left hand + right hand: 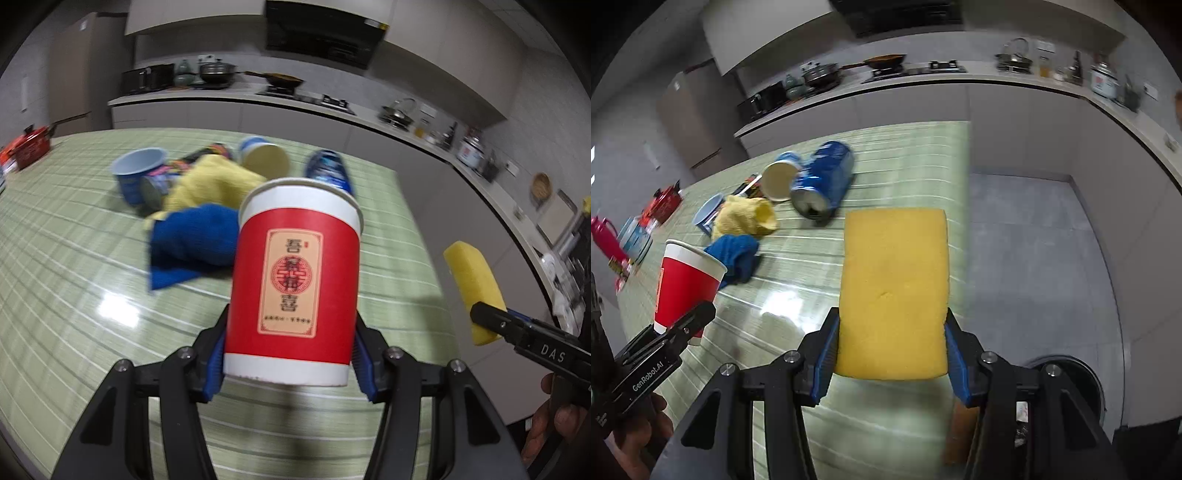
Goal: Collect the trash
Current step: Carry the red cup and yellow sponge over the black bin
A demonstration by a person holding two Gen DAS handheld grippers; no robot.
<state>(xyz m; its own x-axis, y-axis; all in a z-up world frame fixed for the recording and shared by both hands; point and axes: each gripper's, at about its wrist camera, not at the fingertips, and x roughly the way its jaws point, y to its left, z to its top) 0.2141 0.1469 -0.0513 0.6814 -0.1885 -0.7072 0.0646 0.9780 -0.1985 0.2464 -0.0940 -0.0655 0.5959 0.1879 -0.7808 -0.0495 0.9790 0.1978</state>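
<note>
My left gripper (290, 354) is shut on a red paper cup (295, 280), held upright above the green striped table (74, 258); the cup also shows in the right wrist view (685, 284). My right gripper (890, 354) is shut on a yellow sponge (894, 291), held over the table's right edge; the sponge also shows in the left wrist view (472, 288). On the table lie a blue can (823, 181), a tipped paper cup (779, 179), a blue cup (138, 173), a yellow cloth (744, 219) and a blue cloth (737, 254).
A round bin (1082, 384) stands on the grey floor below the right gripper. A red pot (31, 146) and other items sit at the table's far left. A kitchen counter (258, 99) with cookware runs behind.
</note>
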